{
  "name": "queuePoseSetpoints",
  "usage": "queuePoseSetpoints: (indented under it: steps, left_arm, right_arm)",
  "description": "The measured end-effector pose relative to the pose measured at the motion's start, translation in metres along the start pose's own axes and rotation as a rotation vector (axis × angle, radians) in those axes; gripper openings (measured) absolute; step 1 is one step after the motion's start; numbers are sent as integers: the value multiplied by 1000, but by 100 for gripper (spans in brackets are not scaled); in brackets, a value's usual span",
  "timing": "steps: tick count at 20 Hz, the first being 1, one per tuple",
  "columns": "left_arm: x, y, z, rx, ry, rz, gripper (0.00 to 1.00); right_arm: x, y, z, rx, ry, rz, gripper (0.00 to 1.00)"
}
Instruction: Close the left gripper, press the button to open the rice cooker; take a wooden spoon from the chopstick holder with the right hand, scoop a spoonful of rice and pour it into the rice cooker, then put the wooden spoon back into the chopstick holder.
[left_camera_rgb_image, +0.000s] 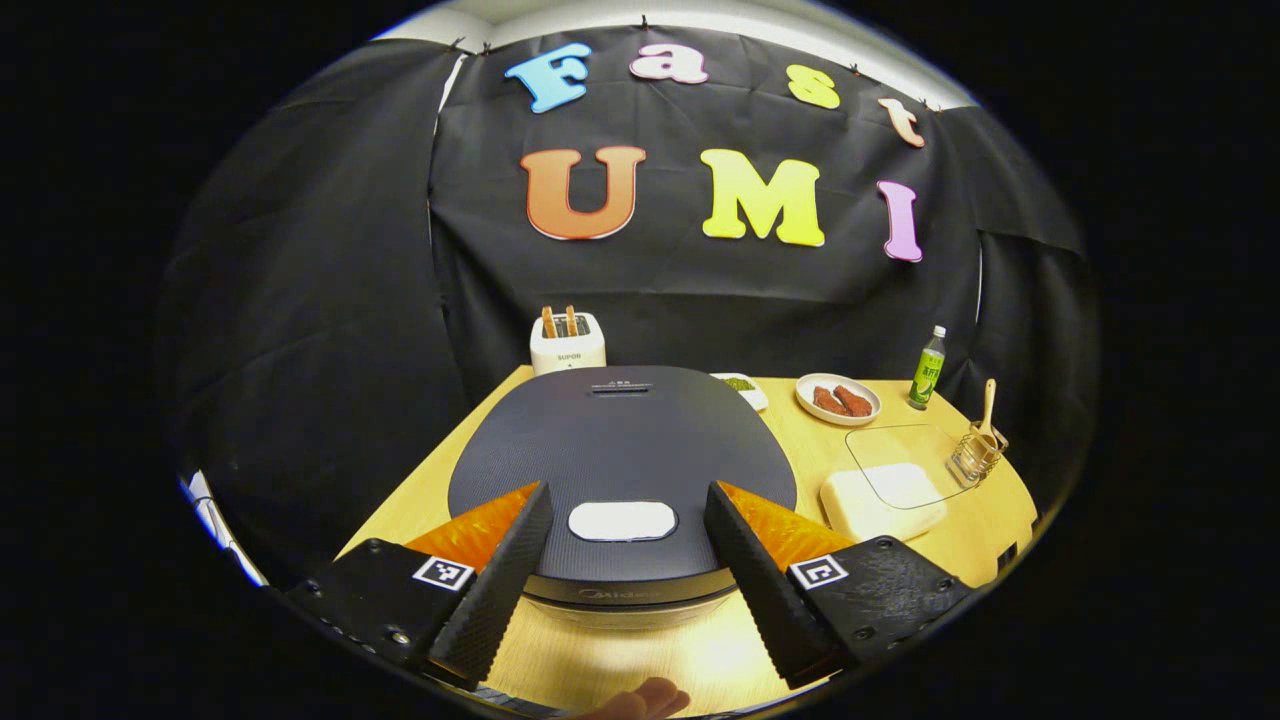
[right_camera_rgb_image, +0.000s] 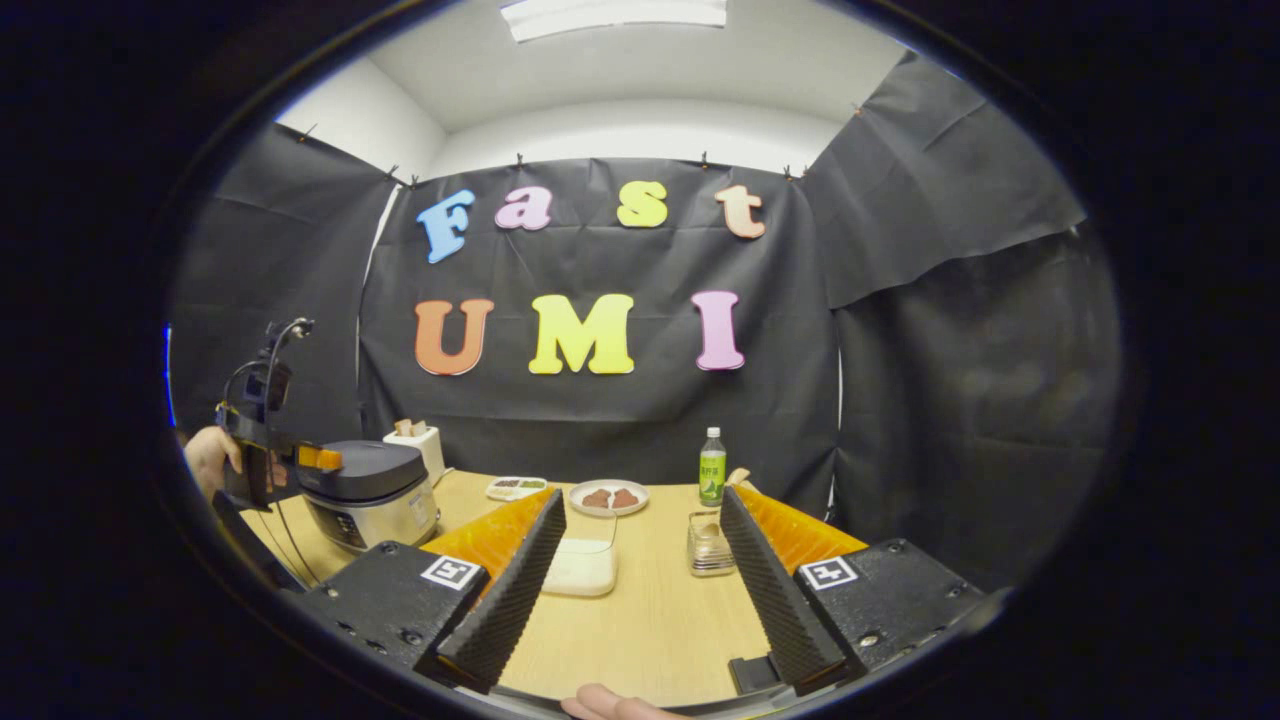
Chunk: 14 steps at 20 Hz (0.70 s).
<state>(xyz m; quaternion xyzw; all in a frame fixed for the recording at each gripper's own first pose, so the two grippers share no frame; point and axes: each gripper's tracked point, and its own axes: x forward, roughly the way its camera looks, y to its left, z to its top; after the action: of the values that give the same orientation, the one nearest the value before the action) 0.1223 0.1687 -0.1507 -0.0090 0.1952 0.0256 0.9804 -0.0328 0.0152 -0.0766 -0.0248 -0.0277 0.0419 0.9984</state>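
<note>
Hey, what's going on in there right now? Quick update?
Both hand-held grippers open: left over the closed rice cooker, button unpressed; right holds nothing. Wooden spoon in chopstick holder. Nothing blocking.

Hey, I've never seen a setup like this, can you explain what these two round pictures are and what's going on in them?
A person holds a two-finger tool in each hand; a camera rides on each and looks forward along its fingers.

In the left gripper view, the left tool hangs open over the closed rice cooker, its fingers on either side of the pale button.

In the right gripper view, the right tool is open and empty above the table. Ahead of it are a clear box of rice and a wire holder with a wooden spoon standing in it.

Farther back: a plate of food, a bottle, a small tray and a toaster.

Nothing is held.
</note>
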Motion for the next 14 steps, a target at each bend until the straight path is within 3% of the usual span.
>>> queuePoseSetpoints:
  steps: [5,9,14]
  left_arm:
    - [2,0,-1,-16,-118,18,100]
    - [5,-1,-7,-66,-134,-7,100]
    - [5,1,-4,-19,-169,17,99]
  right_arm:
    - [1,9,-2,-4,12,16,100]
    - [1,11,-5,-17,17,21,100]
    - [2,12,-1,-21,4,16,100]
